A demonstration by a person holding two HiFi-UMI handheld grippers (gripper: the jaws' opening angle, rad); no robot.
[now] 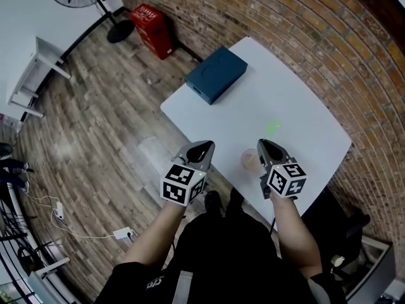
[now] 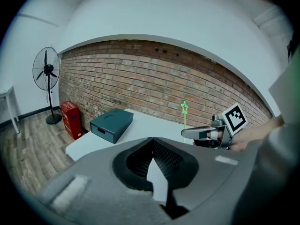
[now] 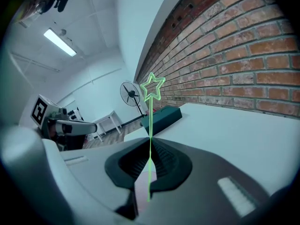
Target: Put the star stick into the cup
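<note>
- Brick wall [image 1: 304, 37] and plank floor [image 1: 95, 106] are seen around a white counter [image 1: 304, 113], on which a dark teal box [image 1: 216, 73] is set near one corner.
- The pale pink cup [image 1: 248, 160] is partly covered by the right tongs [image 1: 262, 144]; its contents cannot be made out.
- The star stick [image 3: 150, 125] is clamped upright in the right tongs, star uppermost. Its lower end is lost in pink blur, so whether it is inside the cup cannot be told.
- The left tongs [image 2: 152, 140] are clenched on nothing, just beside the cup.
</note>
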